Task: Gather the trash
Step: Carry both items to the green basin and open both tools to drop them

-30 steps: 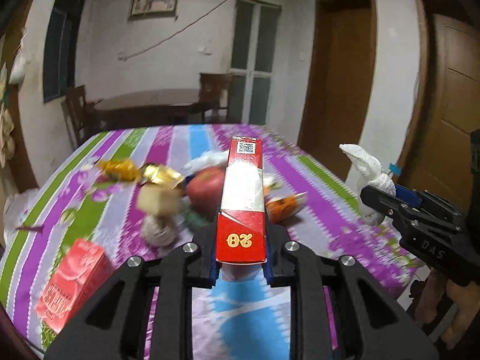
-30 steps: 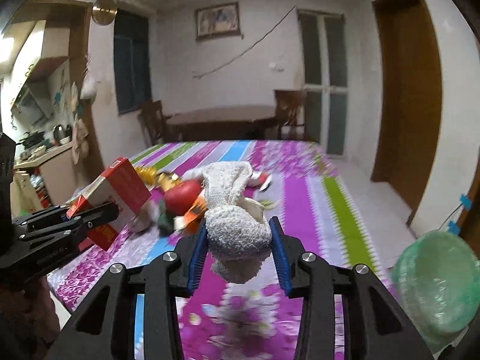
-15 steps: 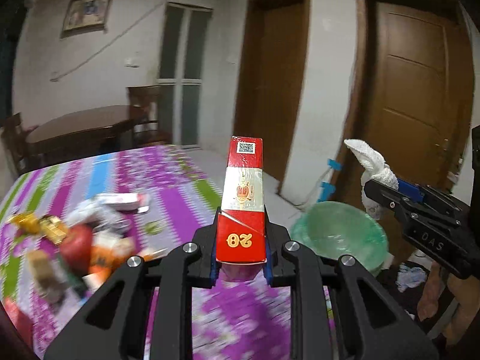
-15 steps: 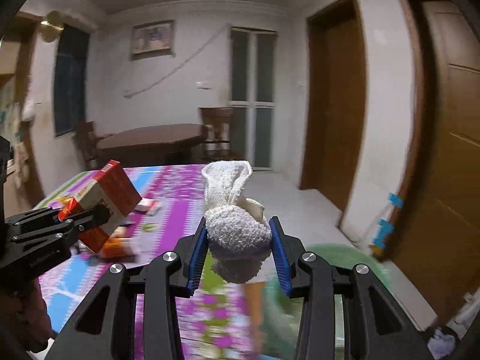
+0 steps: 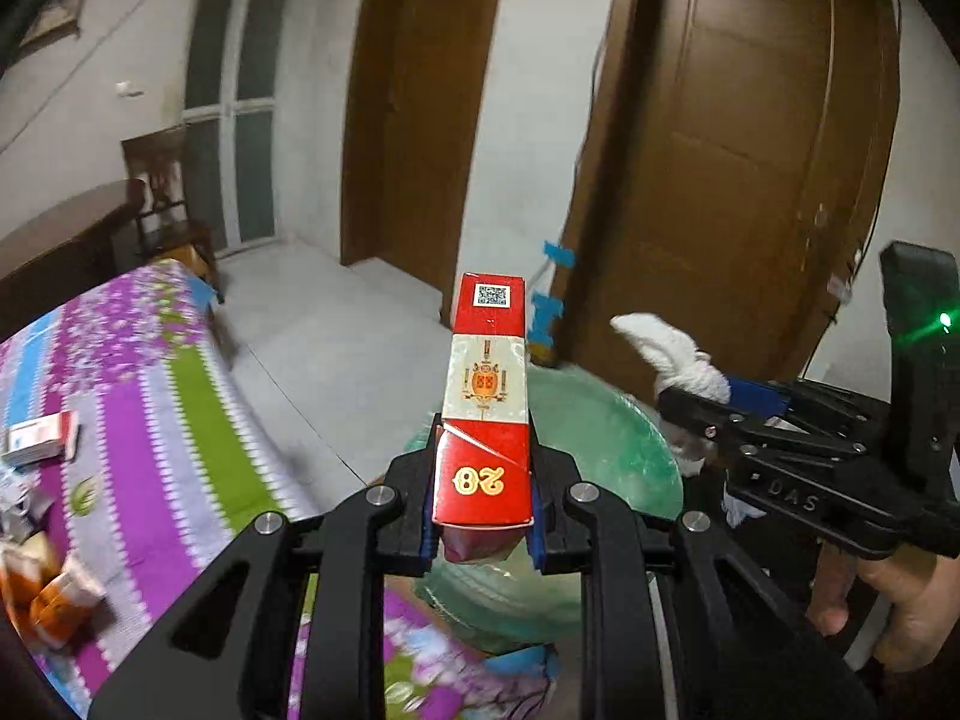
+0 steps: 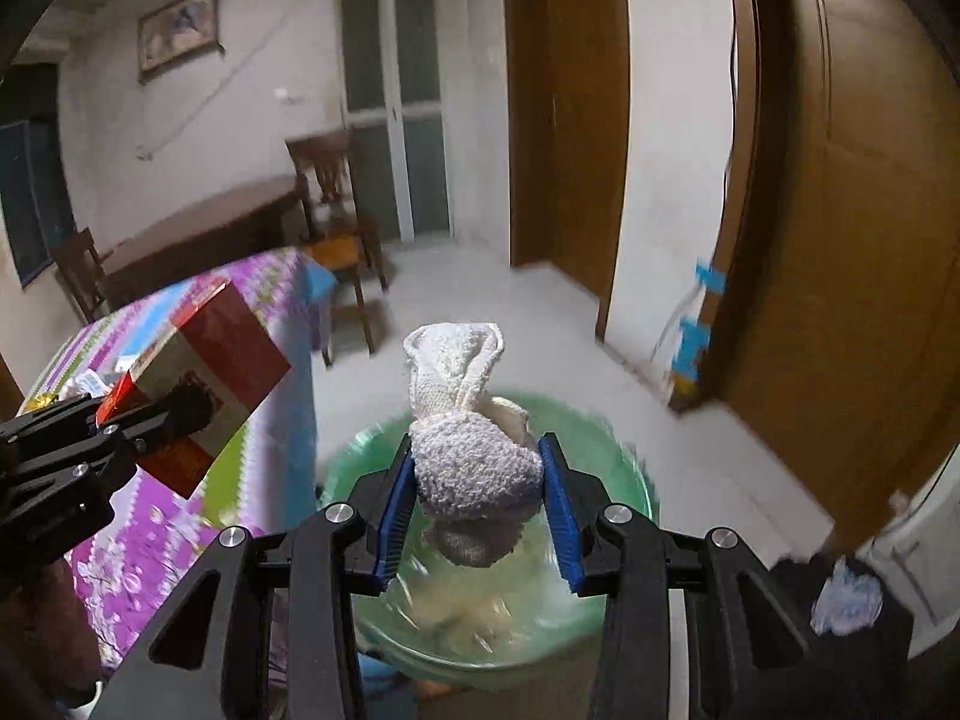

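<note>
My left gripper (image 5: pixel 483 498) is shut on a red and white carton (image 5: pixel 487 402) that sticks out forward, held above the near rim of a green bin lined with a bag (image 5: pixel 606 438). My right gripper (image 6: pixel 480 498) is shut on a crumpled white cloth wad (image 6: pixel 474 456), right over the open green bin (image 6: pixel 612 468) on the floor. In the left wrist view the right gripper (image 5: pixel 696 414) with the cloth wad (image 5: pixel 666 360) shows at the right. In the right wrist view the left gripper (image 6: pixel 138 420) with the carton (image 6: pixel 222 354) shows at the left.
The table with the striped purple cloth (image 5: pixel 138 420) stands to the left of the bin, with a small box (image 5: pixel 42 438) and orange wrappers (image 5: pixel 54 594) still on it. Brown doors (image 6: pixel 840 240) and a white wall lie behind the bin. A wooden chair (image 6: pixel 336 222) stands farther back.
Both grippers have swung right, away from the table, and now hang over the green bin. Each keeps hold of its item; the trash pile has slid to the left edge.
</note>
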Motion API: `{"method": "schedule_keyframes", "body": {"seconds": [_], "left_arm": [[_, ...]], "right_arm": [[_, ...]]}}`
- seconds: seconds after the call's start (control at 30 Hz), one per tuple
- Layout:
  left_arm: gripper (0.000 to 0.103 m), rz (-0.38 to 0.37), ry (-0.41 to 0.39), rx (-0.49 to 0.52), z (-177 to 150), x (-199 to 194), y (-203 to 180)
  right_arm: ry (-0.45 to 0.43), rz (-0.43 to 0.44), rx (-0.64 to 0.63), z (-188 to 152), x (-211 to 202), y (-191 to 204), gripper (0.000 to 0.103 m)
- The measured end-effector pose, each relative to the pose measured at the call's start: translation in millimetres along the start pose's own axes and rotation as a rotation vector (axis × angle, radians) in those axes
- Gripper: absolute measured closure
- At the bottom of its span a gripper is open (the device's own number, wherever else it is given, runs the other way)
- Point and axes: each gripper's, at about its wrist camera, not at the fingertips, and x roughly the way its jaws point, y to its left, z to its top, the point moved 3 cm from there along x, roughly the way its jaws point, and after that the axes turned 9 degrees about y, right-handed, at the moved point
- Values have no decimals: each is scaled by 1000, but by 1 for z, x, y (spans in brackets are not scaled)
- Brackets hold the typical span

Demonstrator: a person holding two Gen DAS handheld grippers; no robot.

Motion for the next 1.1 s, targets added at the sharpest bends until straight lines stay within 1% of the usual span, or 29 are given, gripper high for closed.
{"method": "schedule_keyframes", "body": {"seconds": [0.07,0.13,0.2,0.27,0.37,0.5,0.6,0.77,0.8,0.83,0.87,0.9,0.93,1.1], "left_arm": [[83,-7,47,4,2,23,-6],[83,-16,90,4,2,38,-10],[83,-20,142,-2,0,57,-10],[83,-25,180,-7,-4,72,-10],[83,-11,208,-7,-9,84,-9],[83,-3,216,-5,-11,87,-13],[83,4,214,-4,-6,86,-17],[82,10,204,-1,-2,88,-20],[81,15,204,-1,-3,87,-20],[74,18,209,2,-3,87,-20],[66,21,209,3,-4,86,-20],[47,33,202,3,-2,86,-19],[37,48,186,3,-2,83,-18],[37,57,183,-3,-2,81,-16]], "right_arm": [[44,5,22,-2,14,-15,62],[79,-5,33,-3,29,-29,62],[102,-4,38,-12,34,-27,62],[129,-9,38,-12,45,-33,62],[159,-13,35,-12,66,-35,62],[179,-11,39,-16,84,-30,62],[183,-9,38,-21,86,-25,62],[176,-8,39,-21,87,-25,61],[175,-5,41,-20,87,-26,58],[172,1,45,-20,87,-28,47],[164,5,48,-20,84,-30,41],[155,-1,51,-20,82,-31,34],[152,-2,54,-20,81,-32,34],[151,-4,65,-22,78,-37,34]]}}
